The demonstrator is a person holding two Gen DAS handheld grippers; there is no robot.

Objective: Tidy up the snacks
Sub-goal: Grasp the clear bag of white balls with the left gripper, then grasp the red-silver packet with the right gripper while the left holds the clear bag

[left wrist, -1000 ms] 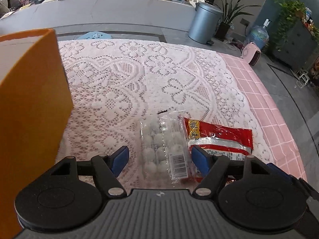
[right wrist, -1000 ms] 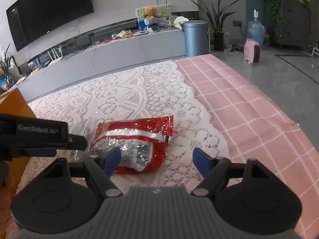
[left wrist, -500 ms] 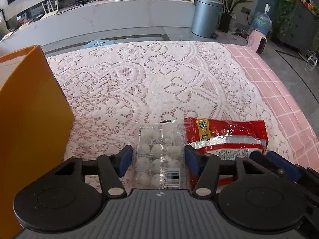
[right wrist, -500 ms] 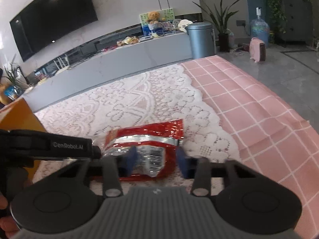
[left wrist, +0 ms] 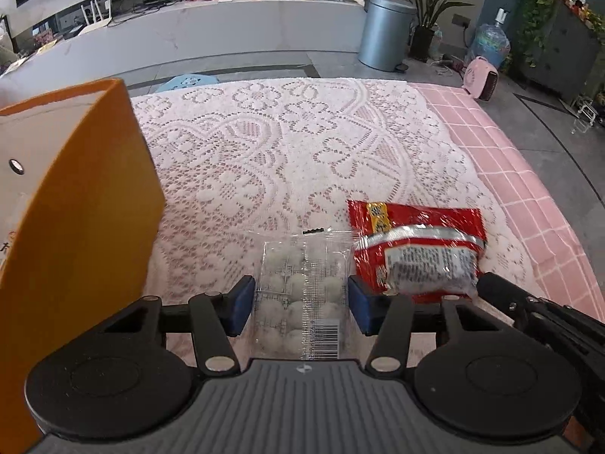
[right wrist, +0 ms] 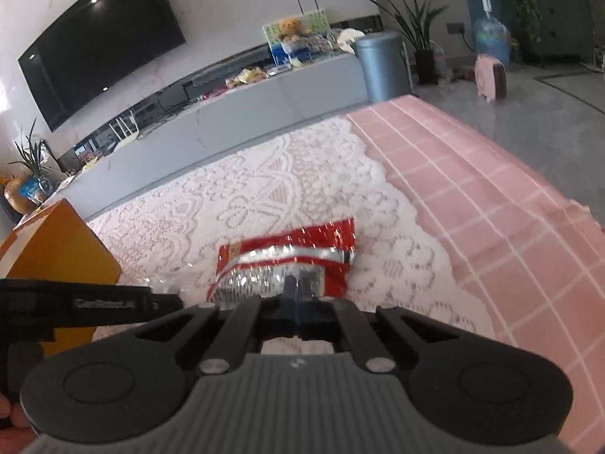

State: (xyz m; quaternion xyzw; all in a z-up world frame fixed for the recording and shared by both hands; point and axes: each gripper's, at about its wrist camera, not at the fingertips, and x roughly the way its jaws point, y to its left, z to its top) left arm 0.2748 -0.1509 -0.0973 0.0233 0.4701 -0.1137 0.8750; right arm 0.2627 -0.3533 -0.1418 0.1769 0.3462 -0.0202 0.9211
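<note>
A clear pack of white round sweets (left wrist: 302,295) lies on the lace cloth between the blue pads of my left gripper (left wrist: 300,302); the pads touch its two sides. A red snack bag (left wrist: 412,249) lies just to its right. In the right wrist view my right gripper (right wrist: 298,302) has its jaws together on the near edge of the red snack bag (right wrist: 287,261). An orange box (left wrist: 75,204) stands to the left and also shows in the right wrist view (right wrist: 56,242).
The white lace cloth (left wrist: 283,159) covers a pink checked tablecloth (right wrist: 472,196), whose edge falls off at the right. Beyond the table are a grey counter, a metal bin (left wrist: 383,30), plants and a pink heater. The left gripper's body (right wrist: 87,304) shows at the left.
My left gripper's pads have closed in onto the sides of the clear sweets pack. My right gripper has gone from wide open to shut on the red bag's near edge.
</note>
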